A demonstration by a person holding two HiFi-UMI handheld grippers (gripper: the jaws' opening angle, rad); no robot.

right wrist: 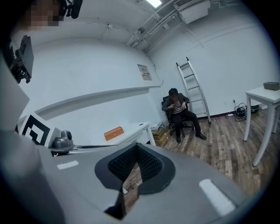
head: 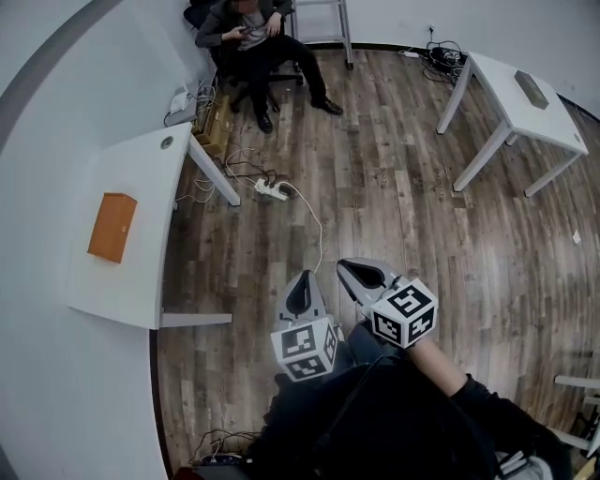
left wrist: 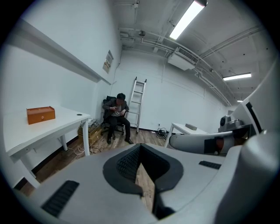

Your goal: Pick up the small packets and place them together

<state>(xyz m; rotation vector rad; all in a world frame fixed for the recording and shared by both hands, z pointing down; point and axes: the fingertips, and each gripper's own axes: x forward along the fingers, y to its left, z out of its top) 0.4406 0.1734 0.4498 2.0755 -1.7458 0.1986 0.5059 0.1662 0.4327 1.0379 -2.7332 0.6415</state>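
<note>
Left gripper (head: 305, 278) and right gripper (head: 345, 267), each held in one hand, hang side by side over a plank floor (head: 403, 197) in an office room, both clenched with nothing between the jaws. In each gripper view the ribbed pads meet at the tips, and only floorboards show through the slit behind them. Each tool carries its marker cube, the left (head: 306, 349) and the right (head: 405, 312), just above the wearer's dark sleeve (head: 459, 384). The two grippers point roughly up the head view, slightly below level, the right one a little ahead of the left.

At the left of the head view stands a white desk (head: 127, 281) against the wall, bearing an orange box (head: 112, 226) (the only thing on its top besides a round cable port). A power strip (head: 272, 190) lies on the floor beside the desk's leg, its cables trailing toward cartons (head: 216, 122) under the desk's far end. Beyond them a person (head: 253, 37) sits in a chair, head bowed over something held in both hands, with a ladder (head: 319, 19) leaning on the wall just beside. A second white table (head: 548, 127) stands at the upper right, well apart from the desk, with a grey block (head: 531, 89) on it.

As for the packets, none of the three views shows them.
</note>
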